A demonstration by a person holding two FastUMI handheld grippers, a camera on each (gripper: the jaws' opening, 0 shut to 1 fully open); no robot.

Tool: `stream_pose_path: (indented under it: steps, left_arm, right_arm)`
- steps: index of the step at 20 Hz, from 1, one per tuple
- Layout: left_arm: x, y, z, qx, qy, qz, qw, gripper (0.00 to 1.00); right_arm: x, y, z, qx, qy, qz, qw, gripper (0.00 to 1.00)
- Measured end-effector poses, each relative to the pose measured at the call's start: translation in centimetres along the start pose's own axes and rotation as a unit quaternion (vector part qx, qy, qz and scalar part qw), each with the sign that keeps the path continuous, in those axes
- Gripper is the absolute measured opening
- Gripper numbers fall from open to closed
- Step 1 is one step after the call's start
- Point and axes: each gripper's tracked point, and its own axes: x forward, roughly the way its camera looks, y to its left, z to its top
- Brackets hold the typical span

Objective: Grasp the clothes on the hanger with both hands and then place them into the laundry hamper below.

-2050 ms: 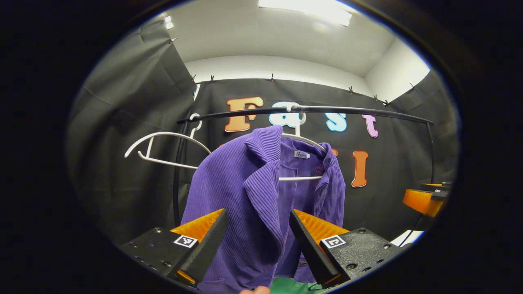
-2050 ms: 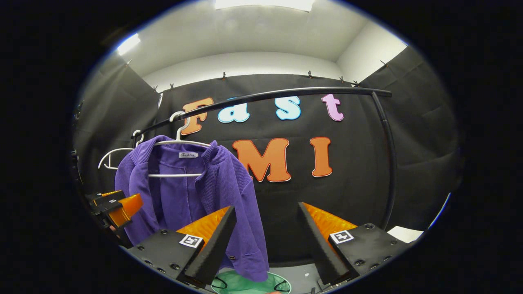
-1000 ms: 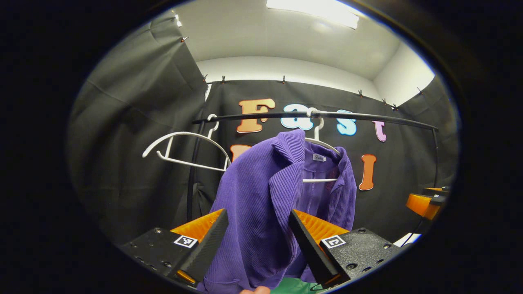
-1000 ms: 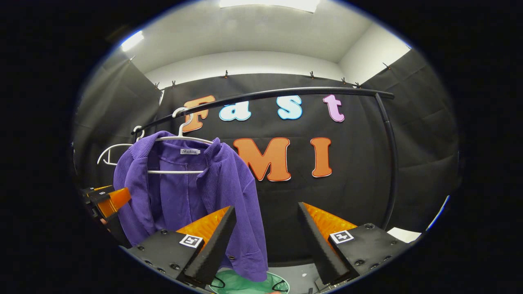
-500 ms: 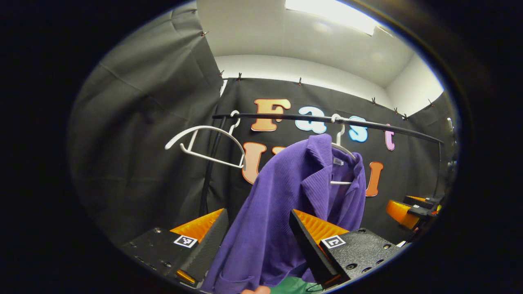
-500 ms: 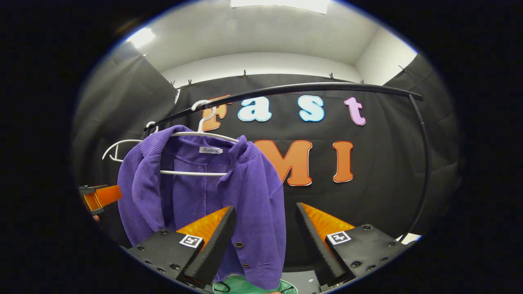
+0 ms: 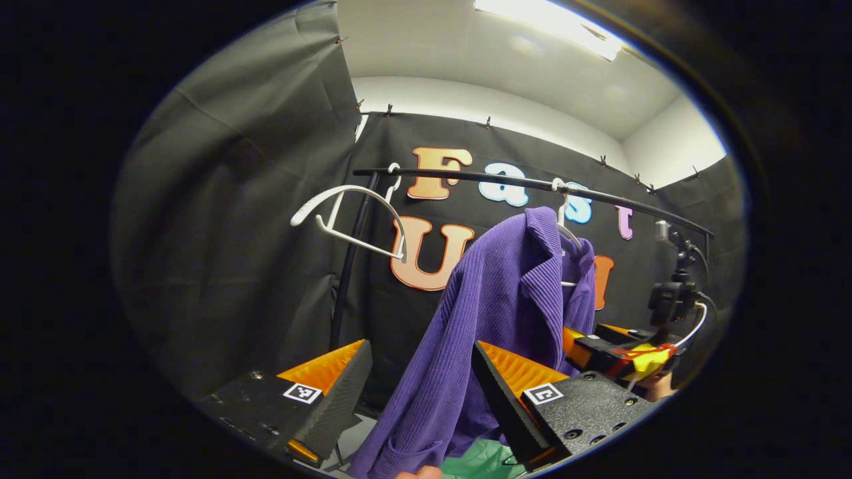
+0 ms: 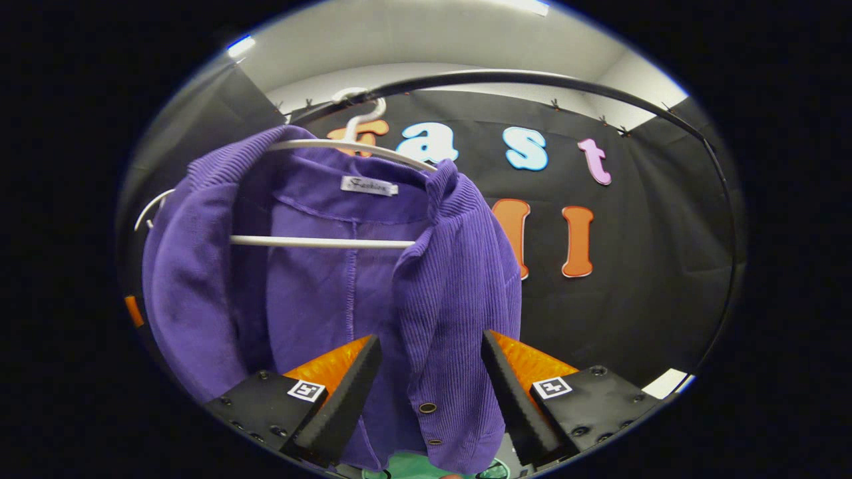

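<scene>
A purple ribbed jacket [image 7: 506, 306] hangs on a white hanger [image 7: 566, 229] from the black rail [image 7: 506, 179]. My left gripper [image 7: 419, 399] is open beside the jacket's left shoulder, and the sleeve hangs down between its fingers. In the right gripper view the jacket [image 8: 319, 293] is close and seen from the front, its hanger [image 8: 319, 242] hooked on the rail [image 8: 532, 80]. The buttoned front edge hangs between the fingers of my open right gripper [image 8: 426, 392]. That right gripper [image 7: 599, 349] also shows past the jacket. The green hamper [image 8: 413, 466] lies below.
An empty white hanger [image 7: 346, 213] hangs at the rail's left end by the black upright post [image 7: 349, 266]. A small camera on a stand [image 7: 672, 293] is at the far right. A green patch of hamper [image 7: 486, 462] shows under the left gripper.
The right gripper has moved in close to the jacket front, which now hangs between its fingers. The left gripper has swung round to the jacket's left side. Both stay open.
</scene>
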Motion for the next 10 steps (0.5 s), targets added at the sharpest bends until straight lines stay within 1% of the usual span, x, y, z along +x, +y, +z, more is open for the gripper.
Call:
stream_pose_path:
  steps: [1,2,3,4,5,6,7,8,9,10]
  left_arm:
    - [-0.1,-0.2,0.0,0.009,-0.002,0.003,1.000,0.95]
    - [-0.2,-0.5,0.1,0.024,-0.008,0.010,1.000,0.95]
    - [-0.3,-1.0,0.2,0.044,-0.014,0.016,0.999,0.95]
    - [-0.3,-1.8,0.1,0.061,-0.020,0.019,0.998,0.95]
    - [-0.5,-3.0,0.0,0.066,-0.026,0.018,0.997,0.95]
    - [-0.7,-4.1,-0.3,0.060,-0.026,0.017,0.998,0.95]
    - [-0.7,-5.2,-1.0,0.044,-0.018,0.017,0.999,0.92]
    - [-0.8,-6.2,-1.8,0.027,-0.010,0.018,0.999,0.95]
    - [-0.8,-7.0,-2.3,0.015,-0.005,0.025,1.000,0.92]
    - [-0.6,-7.4,-2.4,0.010,-0.005,0.040,0.999,0.95]
  right_arm:
    - [1.1,0.0,-0.6,0.009,0.006,0.001,1.000,0.98]
    - [2.0,-0.5,-1.2,0.008,0.013,-0.001,1.000,1.00]
    - [2.9,-1.5,-1.8,-0.003,0.015,-0.012,1.000,0.94]
    - [3.7,-2.8,-2.2,-0.019,0.014,-0.025,0.999,0.98]
    - [4.4,-4.1,-2.5,-0.033,0.008,-0.037,0.999,0.98]
    - [5.1,-5.1,-2.7,-0.043,0.005,-0.037,0.998,0.94]
    - [5.4,-5.4,-2.9,-0.048,0.005,-0.019,0.999,0.98]
    - [5.7,-6.0,-2.9,-0.049,0.005,-0.006,0.999,0.94]
    - [5.9,-6.6,-2.9,-0.045,0.006,0.011,0.999,0.75]
    - [5.9,-7.7,-2.9,-0.042,0.006,0.024,0.999,0.55]
